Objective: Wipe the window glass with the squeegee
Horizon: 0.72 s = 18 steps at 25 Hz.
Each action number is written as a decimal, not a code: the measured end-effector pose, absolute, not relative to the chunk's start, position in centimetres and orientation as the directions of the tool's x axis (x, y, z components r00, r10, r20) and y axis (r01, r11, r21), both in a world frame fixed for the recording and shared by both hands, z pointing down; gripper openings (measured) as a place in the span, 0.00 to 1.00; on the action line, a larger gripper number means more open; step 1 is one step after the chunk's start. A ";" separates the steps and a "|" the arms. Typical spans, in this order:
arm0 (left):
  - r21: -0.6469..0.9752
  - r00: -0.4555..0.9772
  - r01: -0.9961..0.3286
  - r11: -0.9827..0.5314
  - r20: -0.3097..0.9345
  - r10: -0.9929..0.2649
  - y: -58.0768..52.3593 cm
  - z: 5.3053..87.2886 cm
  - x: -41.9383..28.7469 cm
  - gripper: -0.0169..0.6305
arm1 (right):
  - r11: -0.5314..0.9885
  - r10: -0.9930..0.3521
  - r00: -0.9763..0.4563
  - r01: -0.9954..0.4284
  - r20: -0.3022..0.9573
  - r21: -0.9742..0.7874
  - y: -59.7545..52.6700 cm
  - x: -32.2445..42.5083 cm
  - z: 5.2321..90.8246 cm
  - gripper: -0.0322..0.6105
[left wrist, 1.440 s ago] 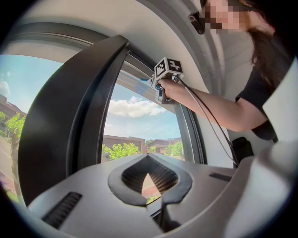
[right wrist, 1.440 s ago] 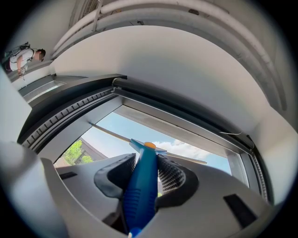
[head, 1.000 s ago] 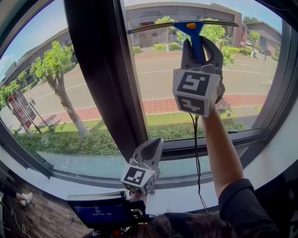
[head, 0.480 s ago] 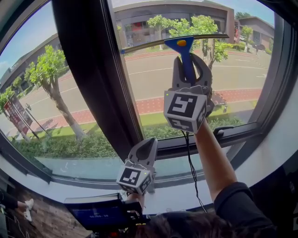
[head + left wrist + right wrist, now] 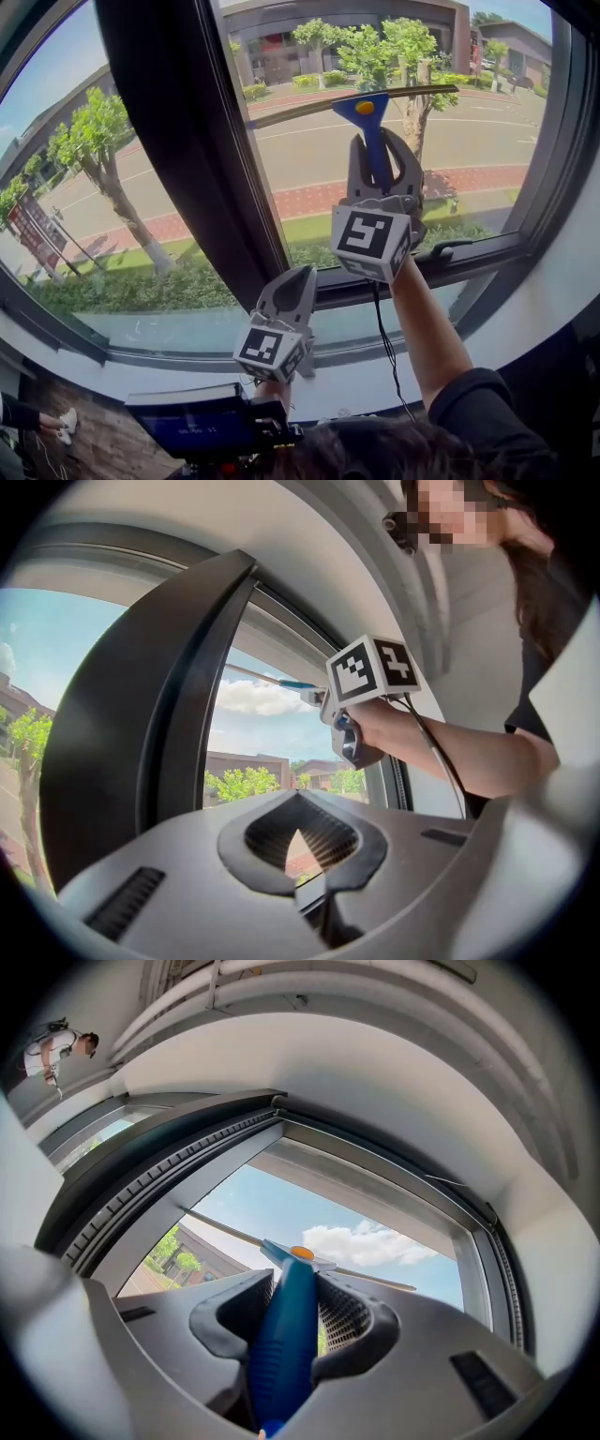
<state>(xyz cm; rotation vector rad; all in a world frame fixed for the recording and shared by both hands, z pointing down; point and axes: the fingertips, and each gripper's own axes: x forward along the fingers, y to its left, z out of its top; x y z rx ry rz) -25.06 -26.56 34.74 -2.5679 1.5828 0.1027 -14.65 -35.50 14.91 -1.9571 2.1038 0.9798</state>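
Observation:
The blue-handled squeegee (image 5: 371, 127) is held upright against the right window pane (image 5: 478, 141), its thin blade (image 5: 309, 110) lying almost level across the glass. My right gripper (image 5: 379, 141) is shut on the blue handle (image 5: 283, 1335), with the orange dot and the blade (image 5: 375, 1281) showing past the jaws in the right gripper view. My left gripper (image 5: 292, 286) sits lower, near the sill by the dark mullion (image 5: 178, 141), shut with nothing held; its jaws (image 5: 302, 841) meet at the tips. The right gripper (image 5: 328, 705) also shows in the left gripper view.
A wide dark mullion splits the window into two panes. The window handle (image 5: 448, 247) lies on the lower frame right of my arm. A white sill (image 5: 525, 309) runs below. A dark device with a blue screen (image 5: 202, 427) sits at the bottom left.
The right gripper has drawn the squeegee downward on the glass, from near the top of the pane to lower. The left gripper has stayed near the sill.

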 end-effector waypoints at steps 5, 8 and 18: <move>-0.075 0.455 -0.891 -0.449 -0.116 -0.883 -26.7 34.5 -25.5 0.03 | -0.025 -0.871 -0.159 -0.931 -0.465 0.365 -35.7 -14.9 16.4 0.27; -0.079 0.461 -0.887 -0.454 -0.124 -0.879 -26.5 34.7 -25.6 0.03 | -0.022 -0.878 -0.156 -0.932 -0.453 0.363 -35.6 -14.8 17.5 0.27; -0.062 0.459 -0.888 -0.455 -0.120 -0.880 -26.6 35.3 -26.3 0.03 | -0.011 -0.901 -0.149 -0.931 -0.408 0.364 -35.6 -14.8 21.1 0.27</move>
